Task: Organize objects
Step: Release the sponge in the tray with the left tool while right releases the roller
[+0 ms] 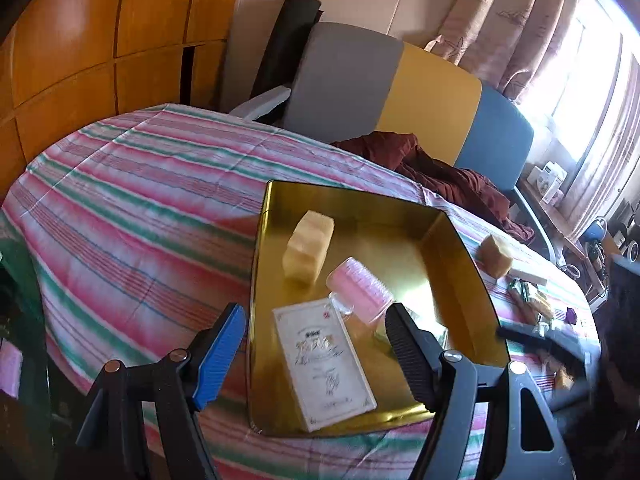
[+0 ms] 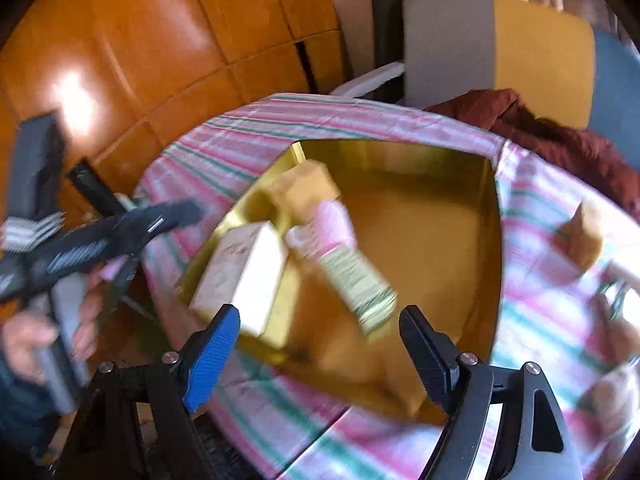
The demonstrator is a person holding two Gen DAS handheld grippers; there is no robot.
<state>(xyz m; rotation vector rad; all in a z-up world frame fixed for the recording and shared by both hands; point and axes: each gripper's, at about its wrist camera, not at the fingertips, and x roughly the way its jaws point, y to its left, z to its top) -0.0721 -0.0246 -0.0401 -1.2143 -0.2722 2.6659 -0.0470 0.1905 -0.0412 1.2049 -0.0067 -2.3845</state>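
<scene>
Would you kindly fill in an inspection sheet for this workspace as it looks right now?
Surface: striped cloth covering the table.
Job's things: gold tray holding a pale sponge block, pink roller and white box; the blurred right view also shows a green-labelled packet in it.
Clutter: tan block and small wrappers on the cloth beside the tray.
Grippers: left gripper open above the box; right gripper open over the tray, nothing held.
Cables: nothing seen.
Surroundings: wood panels, multicoloured chair with dark red cloth, curtained window.
</scene>
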